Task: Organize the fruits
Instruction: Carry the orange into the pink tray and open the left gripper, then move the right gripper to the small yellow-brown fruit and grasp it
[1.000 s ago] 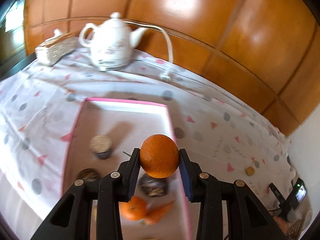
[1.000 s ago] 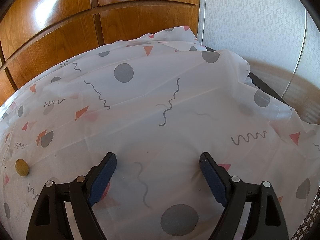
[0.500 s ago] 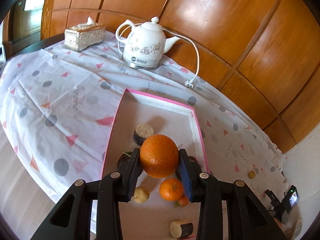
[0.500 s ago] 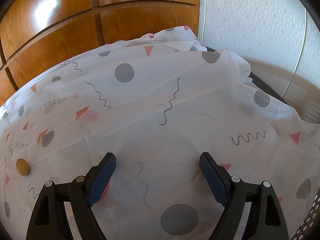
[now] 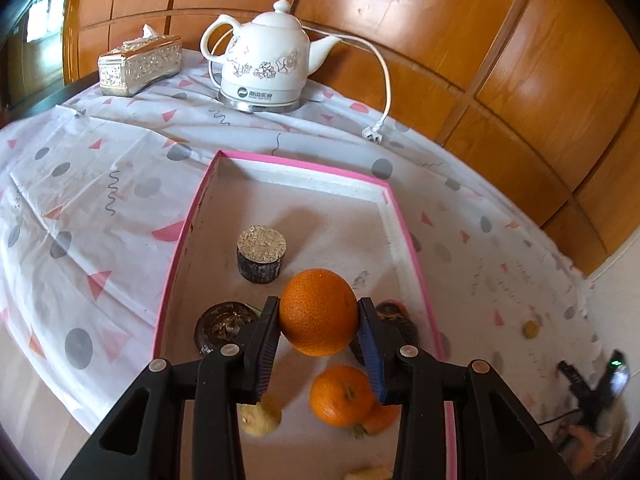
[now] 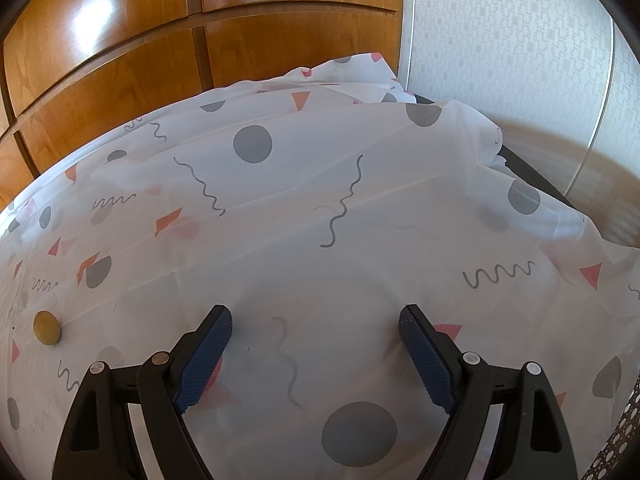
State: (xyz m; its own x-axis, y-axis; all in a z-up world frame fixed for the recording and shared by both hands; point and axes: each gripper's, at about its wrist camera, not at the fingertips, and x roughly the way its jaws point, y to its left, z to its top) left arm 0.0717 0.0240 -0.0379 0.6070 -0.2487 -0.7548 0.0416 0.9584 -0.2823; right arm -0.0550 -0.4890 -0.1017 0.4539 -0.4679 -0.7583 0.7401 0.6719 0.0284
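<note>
The left gripper (image 5: 319, 312) clenches an orange (image 5: 318, 311) above the pink-rimmed tray (image 5: 182, 240), where a second orange (image 5: 340, 396) lies near its near edge; a kettle (image 5: 266, 64) stands beyond. The right gripper (image 6: 316, 320), spread and empty, sees only tablecloth (image 6: 320, 200).

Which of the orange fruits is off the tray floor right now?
The larger orange, clamped between the left gripper fingers above the pink-rimmed tray. The smaller orange lies on the tray floor below it.

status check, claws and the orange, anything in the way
Left claw shut on orange, over pink-rimmed tray. Right claw open, empty. Smaller orange and dark fruit crowd the tray below.
</note>
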